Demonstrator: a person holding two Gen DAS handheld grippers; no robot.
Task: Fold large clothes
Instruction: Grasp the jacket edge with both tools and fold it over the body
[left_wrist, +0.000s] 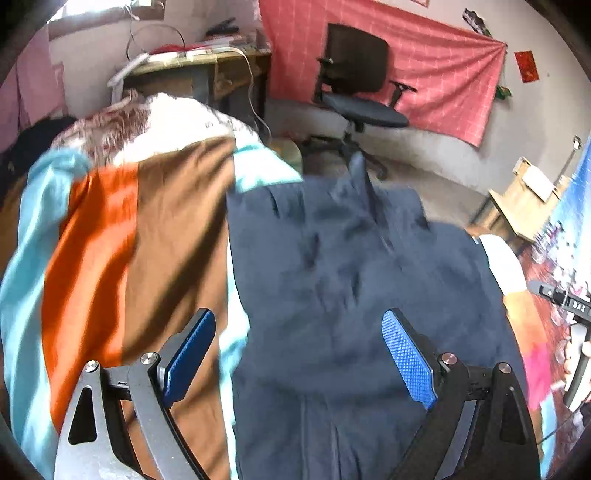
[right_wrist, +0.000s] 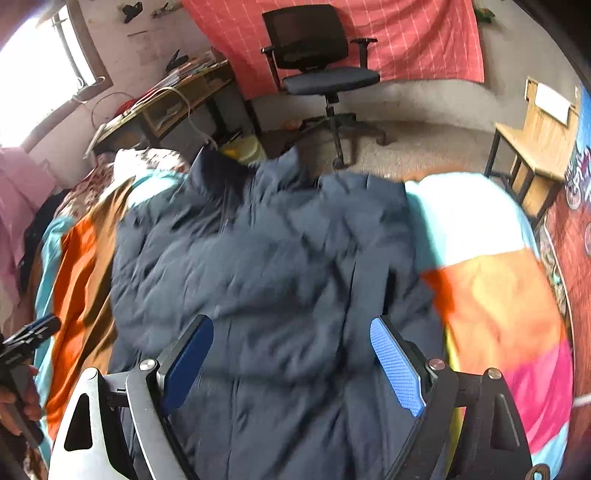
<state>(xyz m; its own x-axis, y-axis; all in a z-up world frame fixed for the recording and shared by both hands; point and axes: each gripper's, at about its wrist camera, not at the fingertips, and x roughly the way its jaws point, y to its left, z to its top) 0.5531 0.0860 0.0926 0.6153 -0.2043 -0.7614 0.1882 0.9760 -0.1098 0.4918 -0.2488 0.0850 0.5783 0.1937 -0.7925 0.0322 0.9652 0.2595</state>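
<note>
Hovering with both grippers, left gripper (left_wrist: 299, 354) and right gripper (right_wrist: 291, 360), gaping empty over the jacket (right_wrist: 266, 258), I risk pinching the bedspread (left_wrist: 110, 240) too.

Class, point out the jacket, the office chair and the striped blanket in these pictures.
jacket (right_wrist: 280, 273): right wrist view, middle of its front.
office chair (right_wrist: 330, 79): right wrist view, seat cushion.
striped blanket (left_wrist: 99, 236): left wrist view, orange stripe.

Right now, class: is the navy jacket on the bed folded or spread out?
Spread out, not neatly folded: the navy jacket lies rumpled across the striped blanket, collar toward the office chair.
</note>
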